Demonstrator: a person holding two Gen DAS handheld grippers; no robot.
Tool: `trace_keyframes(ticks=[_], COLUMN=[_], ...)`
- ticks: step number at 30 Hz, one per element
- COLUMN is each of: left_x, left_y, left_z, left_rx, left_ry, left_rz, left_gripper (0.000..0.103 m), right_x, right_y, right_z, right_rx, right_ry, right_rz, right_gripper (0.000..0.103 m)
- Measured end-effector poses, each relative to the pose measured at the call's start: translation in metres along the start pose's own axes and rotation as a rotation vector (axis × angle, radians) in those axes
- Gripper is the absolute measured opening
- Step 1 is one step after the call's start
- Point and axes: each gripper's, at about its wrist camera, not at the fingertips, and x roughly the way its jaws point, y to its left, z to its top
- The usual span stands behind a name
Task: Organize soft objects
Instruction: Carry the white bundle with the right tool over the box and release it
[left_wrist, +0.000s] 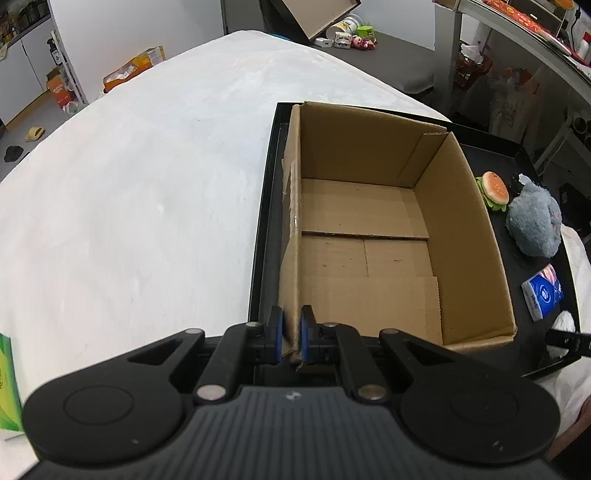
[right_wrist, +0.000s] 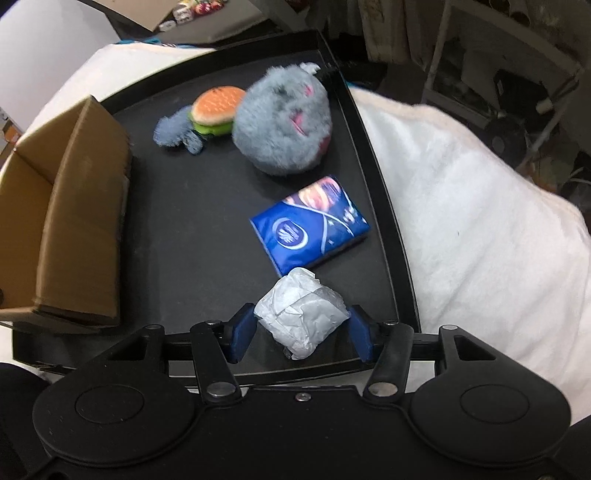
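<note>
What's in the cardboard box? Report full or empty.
Empty. The cardboard box shows only its bare bottom flaps; the crumpled tissue lies outside on the black tray.

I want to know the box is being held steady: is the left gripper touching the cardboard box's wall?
Touching. The left wrist view shows the left gripper with both jaws pressed against the cardboard box wall.

A cluttered workroom or storeroom: a metal-legged bench (left_wrist: 517, 33), cardboard boxes (left_wrist: 59, 90) on the floor, white cabinets (left_wrist: 22, 70) along the wall.

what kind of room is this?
Probably a lab or storeroom workspace, not a home: a black tray on a white-covered table, metal shelving, boxes on the floor.
</note>
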Motion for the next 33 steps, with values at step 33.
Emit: trace_keyframes(ticks=[33], left_x=[-0.006], left_y=[0.004], left_z=[-0.017], left_rx=[0.017], left_ry=[0.030], left_rz=[-0.057], left_gripper=[0.011], right_x=[-0.077], right_y=[0.101], right_z=[0.027], right_rx=[-0.232], right_ry=[-0.202], right_rz=[0.101], right_gripper=[0.053])
